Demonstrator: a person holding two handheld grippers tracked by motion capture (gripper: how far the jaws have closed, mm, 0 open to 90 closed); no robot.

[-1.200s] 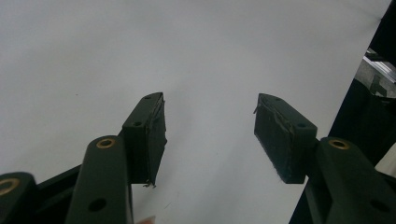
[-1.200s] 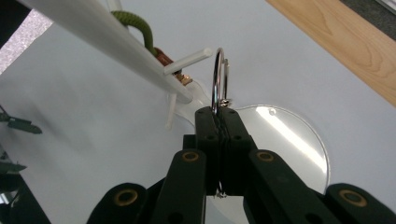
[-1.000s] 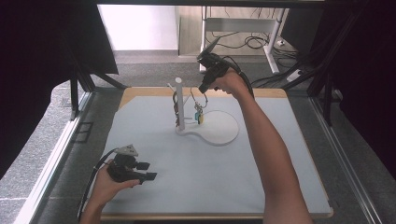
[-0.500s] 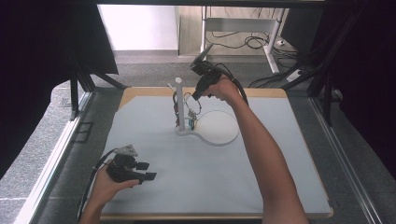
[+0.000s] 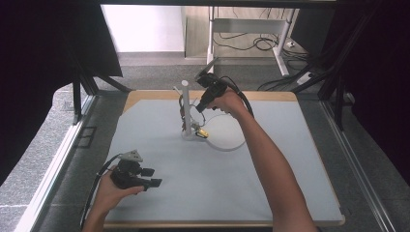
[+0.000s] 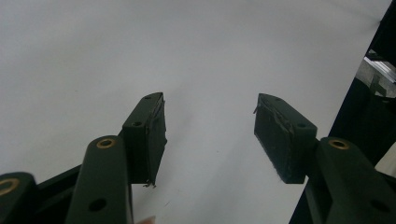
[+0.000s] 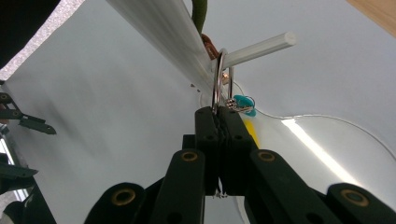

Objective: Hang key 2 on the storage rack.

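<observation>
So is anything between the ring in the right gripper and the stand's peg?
Nothing visible. The right gripper is shut on the metal ring, which already loops around the white peg beside the post. A brown ring hangs closer to the post, not blocking it.

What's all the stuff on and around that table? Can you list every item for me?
table: one, wooden edge, carries everything
mat: one, pale grey, covers the tabletop
stand: one, white, upright post with side pegs, far middle of the mat
base plate: one, clear and round, at the foot of the stand
key ring: one, silvery, looped over a peg, with small teal and yellow bits hanging by it
cables: several, black, on the floor beyond the table
left gripper: one, dark, jaws apart and empty, near left of the mat
right gripper: one, dark, jaws shut on the key ring at the stand
forearms: two, entering from the bottom edge
</observation>
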